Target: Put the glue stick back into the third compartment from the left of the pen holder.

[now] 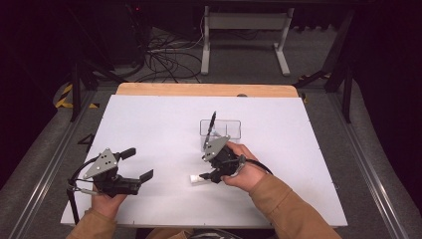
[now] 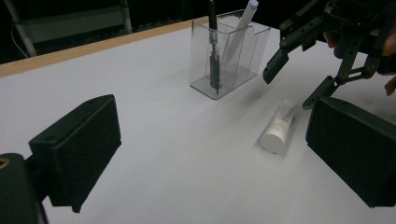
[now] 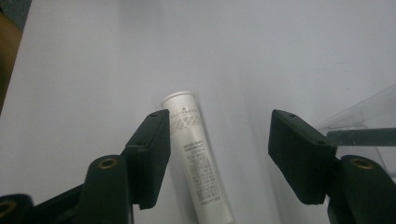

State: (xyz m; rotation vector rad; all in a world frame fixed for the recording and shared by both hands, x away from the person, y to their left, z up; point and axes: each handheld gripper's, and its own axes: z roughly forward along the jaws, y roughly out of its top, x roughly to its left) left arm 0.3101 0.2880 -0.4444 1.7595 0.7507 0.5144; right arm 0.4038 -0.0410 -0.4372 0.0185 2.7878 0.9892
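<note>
Right tongs [image 1: 206, 175] hang low over a white tube [image 1: 195, 179], black jaws parted and gripping nothing. Left tongs [image 1: 138, 163] rest near the front left of the bench [image 1: 149, 114], jaws spread wide and empty, well apart from the tube.

The bench is the largest item: a flat, matt white board with a bare wooden strip along its far edge, seen whole from the high view. Beyond it that view adds a grey floor, a white frame and loose cables.

The left gripper view shows a clear plastic holder [image 2: 229, 53], rectangular and thin-walled, standing upright on the bench behind the tube. It contains a dark pen [image 2: 213, 46] standing nearly upright and a second white tube [image 2: 244, 18] leaning against the far wall. This view also shows the right tongs [image 2: 292, 86] from the side, above the far end of the lying tube [image 2: 278, 127].

The right gripper view adds what the others lack: small grey print along the smooth cylindrical body of the tube [image 3: 196, 156] and its flat round cap. The tube lies on the bench between the jaws, close to one pad, with clear space to the other. A corner of the holder [image 3: 369, 116] enters at the right edge.
</note>
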